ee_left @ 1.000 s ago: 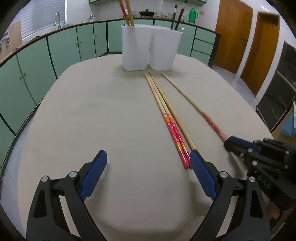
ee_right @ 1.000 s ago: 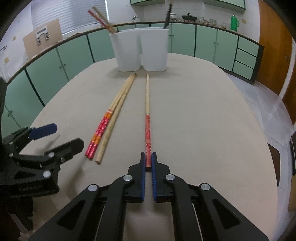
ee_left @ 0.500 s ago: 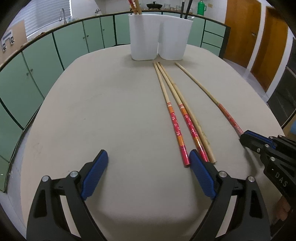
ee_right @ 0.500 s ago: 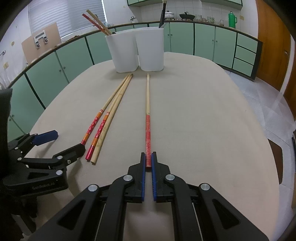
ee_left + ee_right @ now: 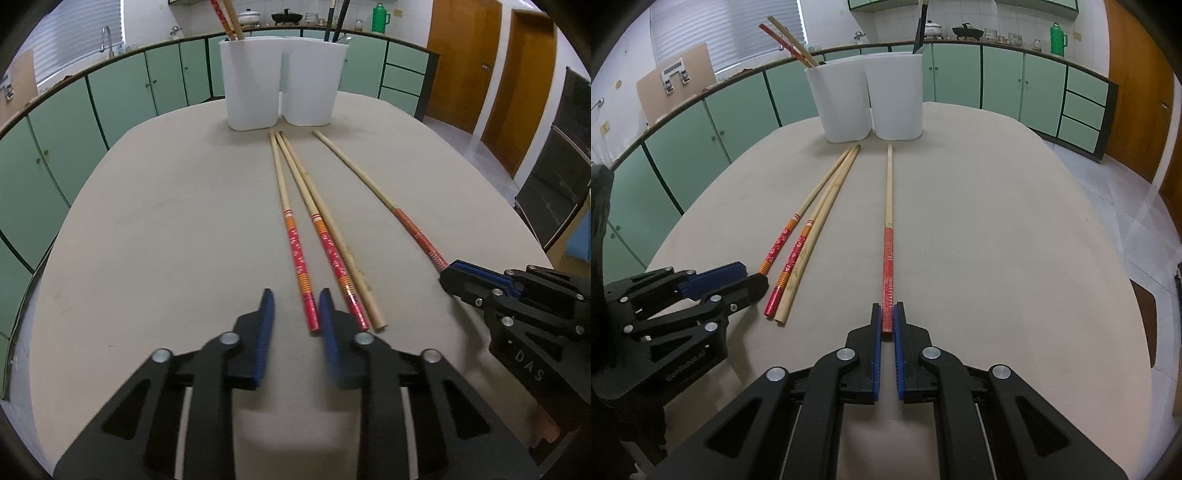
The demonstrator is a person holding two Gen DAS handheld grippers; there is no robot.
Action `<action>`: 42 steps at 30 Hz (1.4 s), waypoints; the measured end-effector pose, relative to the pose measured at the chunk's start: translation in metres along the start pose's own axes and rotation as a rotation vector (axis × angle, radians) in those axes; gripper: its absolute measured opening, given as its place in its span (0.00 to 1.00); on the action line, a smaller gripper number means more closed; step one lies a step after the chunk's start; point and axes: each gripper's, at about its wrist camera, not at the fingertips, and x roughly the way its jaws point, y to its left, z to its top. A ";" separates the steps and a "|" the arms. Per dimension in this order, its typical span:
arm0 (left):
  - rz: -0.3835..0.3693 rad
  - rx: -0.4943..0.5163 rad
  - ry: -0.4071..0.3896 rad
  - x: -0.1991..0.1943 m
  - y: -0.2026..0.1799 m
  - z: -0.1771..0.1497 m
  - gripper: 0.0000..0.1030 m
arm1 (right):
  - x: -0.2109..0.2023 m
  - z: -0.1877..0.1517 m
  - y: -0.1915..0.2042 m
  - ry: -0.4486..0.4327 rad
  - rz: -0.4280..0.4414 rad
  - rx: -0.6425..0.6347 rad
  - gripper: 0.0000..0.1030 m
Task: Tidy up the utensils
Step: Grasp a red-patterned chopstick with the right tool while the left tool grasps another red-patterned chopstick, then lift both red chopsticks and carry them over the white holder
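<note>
Several long chopsticks lie on the beige table [image 5: 147, 240]. In the left wrist view, my left gripper [image 5: 295, 308] is closing, its jaws still apart around the near end of the leftmost red-patterned chopstick [image 5: 298, 258], which lies close to the right pad. Beside it lie a second red-patterned chopstick [image 5: 332, 254] and a plain bamboo one [image 5: 349, 258]. My right gripper [image 5: 886, 314] is shut on the red end of a separate chopstick [image 5: 888, 251]. Two white holders [image 5: 842, 103] [image 5: 894, 96] stand at the far end with chopsticks in them.
The right gripper [image 5: 458, 275] is close to the right of the left one, which shows as black fingers [image 5: 753, 288] in the right wrist view. Green cabinets ring the room. Wooden doors [image 5: 458, 62] are at the far right.
The left gripper's jaws have narrowed from wide apart to a small gap around the leftmost red chopstick's end. The grouped chopsticks fanned apart slightly. The right gripper kept still, holding its chopstick.
</note>
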 end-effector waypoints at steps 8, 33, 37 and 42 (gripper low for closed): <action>-0.012 -0.018 -0.005 -0.003 0.001 -0.002 0.06 | -0.002 0.000 0.002 -0.011 -0.003 -0.001 0.06; -0.023 -0.004 -0.308 -0.113 0.014 0.057 0.04 | -0.092 0.061 0.001 -0.259 0.022 -0.042 0.06; -0.031 0.006 -0.346 -0.124 0.014 0.071 0.04 | -0.105 0.081 0.003 -0.298 0.030 -0.062 0.06; -0.046 0.026 -0.388 -0.136 0.014 0.091 0.04 | -0.116 0.107 0.004 -0.325 0.049 -0.079 0.06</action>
